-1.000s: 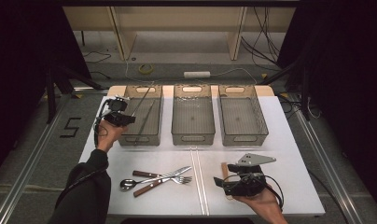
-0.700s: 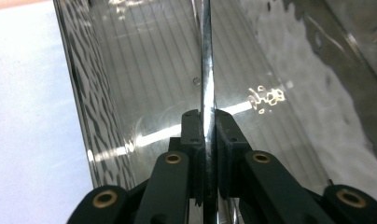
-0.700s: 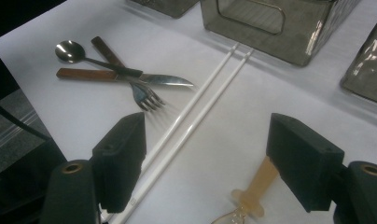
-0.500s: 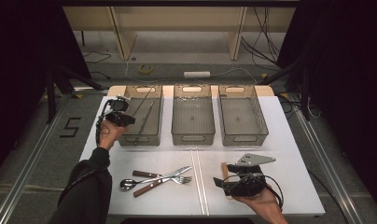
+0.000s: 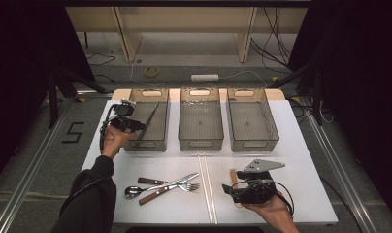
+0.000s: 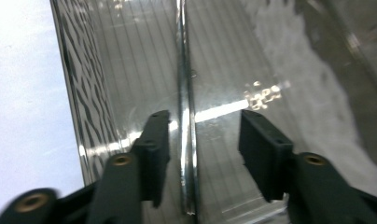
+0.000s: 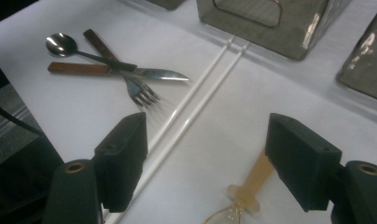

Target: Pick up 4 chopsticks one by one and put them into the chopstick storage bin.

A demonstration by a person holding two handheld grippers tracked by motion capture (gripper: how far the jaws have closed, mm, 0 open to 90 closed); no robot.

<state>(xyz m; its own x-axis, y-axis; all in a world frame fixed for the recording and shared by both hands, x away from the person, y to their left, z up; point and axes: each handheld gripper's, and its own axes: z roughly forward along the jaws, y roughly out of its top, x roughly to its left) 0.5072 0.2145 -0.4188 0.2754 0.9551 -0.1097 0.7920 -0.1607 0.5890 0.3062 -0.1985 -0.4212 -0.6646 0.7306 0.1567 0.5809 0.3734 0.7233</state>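
Left gripper (image 5: 131, 124) over the leftmost smoky translucent bin (image 5: 157, 133); jaws just opened, now apart, and a thin shiny metal utensil (image 6: 186, 140) stands between the pads, leaning against the ribbed bin wall. Right gripper (image 7: 205, 158) low over the white tabletop (image 5: 301, 160), jaws wide apart, nothing clamped. Wood-handled cutlery (image 5: 162, 185) lies crossed near the front edge.
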